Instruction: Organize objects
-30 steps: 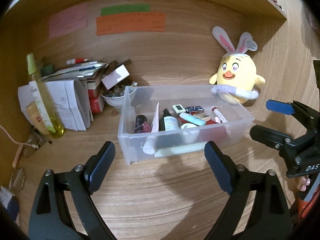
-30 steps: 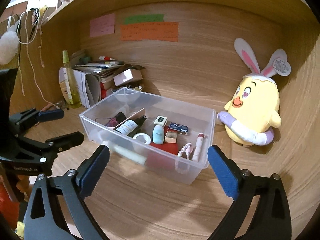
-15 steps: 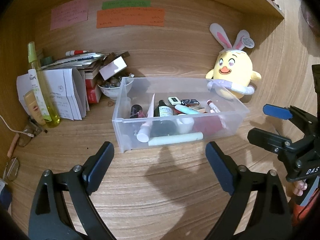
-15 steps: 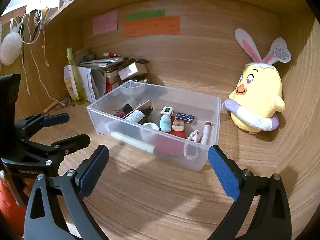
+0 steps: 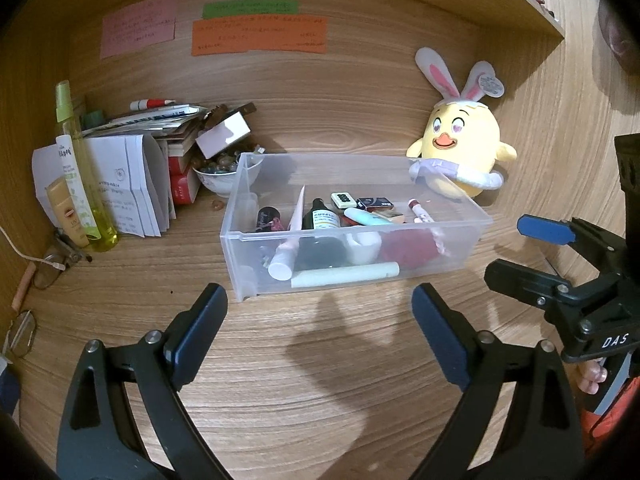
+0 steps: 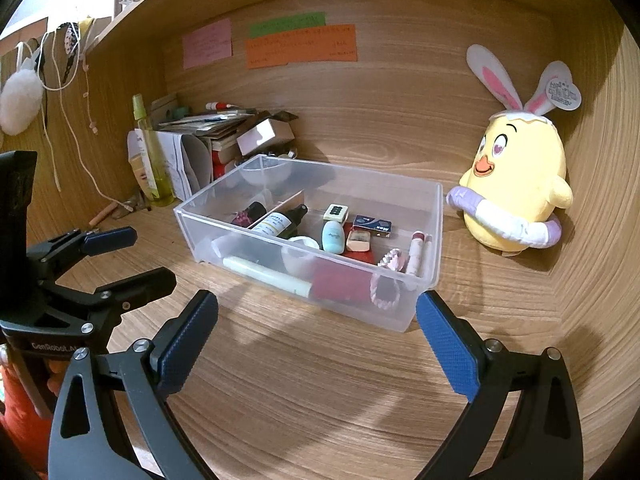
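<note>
- Left gripper point(image 5: 320, 320): fingers spread wide, nothing between them; sits at the bottom of the left wrist view, over bare wooden desk point(image 5: 320, 380).
- Right gripper point(image 6: 316, 324): fingers likewise wide apart and empty, at the bottom of the right wrist view. Also seen at the right edge of the left wrist view point(image 5: 536, 252).
- Clear plastic bin point(image 5: 352, 216): centre of the left wrist view, just above the left fingertips, not touching them. In the right wrist view it lies centre frame point(image 6: 312, 236), its near corner close to the right-hand fingertip.
- Bin contents: dark dropper bottle point(image 5: 320, 220), white marker point(image 5: 344, 274) along the front wall, pale blue oval case point(image 6: 333, 237), red-capped tube point(image 6: 416, 252).
- Yellow chick plush point(image 5: 460, 148): beside the bin's far right corner, upper right of frame.
- Stack of papers point(image 5: 132, 168) and tall yellow spray bottle point(image 5: 80, 172): left of frame, apart from the bin.
</note>
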`<state>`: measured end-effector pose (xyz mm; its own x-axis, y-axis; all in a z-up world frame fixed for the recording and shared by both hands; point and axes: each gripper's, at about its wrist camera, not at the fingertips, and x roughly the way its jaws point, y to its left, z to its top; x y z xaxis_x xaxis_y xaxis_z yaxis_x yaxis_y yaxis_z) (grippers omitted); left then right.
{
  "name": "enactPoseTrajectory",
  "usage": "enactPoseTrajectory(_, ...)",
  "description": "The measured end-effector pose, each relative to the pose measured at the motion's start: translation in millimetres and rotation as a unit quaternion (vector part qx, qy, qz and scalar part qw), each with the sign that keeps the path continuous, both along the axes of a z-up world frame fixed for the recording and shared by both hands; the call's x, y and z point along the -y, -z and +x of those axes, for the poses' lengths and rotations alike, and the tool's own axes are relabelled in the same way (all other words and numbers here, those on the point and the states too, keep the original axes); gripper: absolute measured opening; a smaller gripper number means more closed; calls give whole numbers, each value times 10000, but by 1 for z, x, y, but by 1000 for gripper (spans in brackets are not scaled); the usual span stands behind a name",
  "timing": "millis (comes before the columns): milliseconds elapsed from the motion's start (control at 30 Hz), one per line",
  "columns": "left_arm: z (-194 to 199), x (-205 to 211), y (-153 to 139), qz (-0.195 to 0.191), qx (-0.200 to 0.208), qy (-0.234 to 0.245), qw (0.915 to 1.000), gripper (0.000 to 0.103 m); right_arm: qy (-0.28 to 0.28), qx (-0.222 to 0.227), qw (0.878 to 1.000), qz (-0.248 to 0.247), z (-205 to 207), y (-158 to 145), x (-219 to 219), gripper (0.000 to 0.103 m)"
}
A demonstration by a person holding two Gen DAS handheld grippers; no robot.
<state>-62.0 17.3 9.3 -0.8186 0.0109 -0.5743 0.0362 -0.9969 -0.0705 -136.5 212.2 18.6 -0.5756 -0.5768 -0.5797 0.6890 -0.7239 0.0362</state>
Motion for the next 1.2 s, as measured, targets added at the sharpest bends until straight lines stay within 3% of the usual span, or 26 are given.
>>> enactPoseTrajectory(1200,6,-4,-5,-108,-133,16,9999,96,-16,-22,10000,-4,2,-2,2,99)
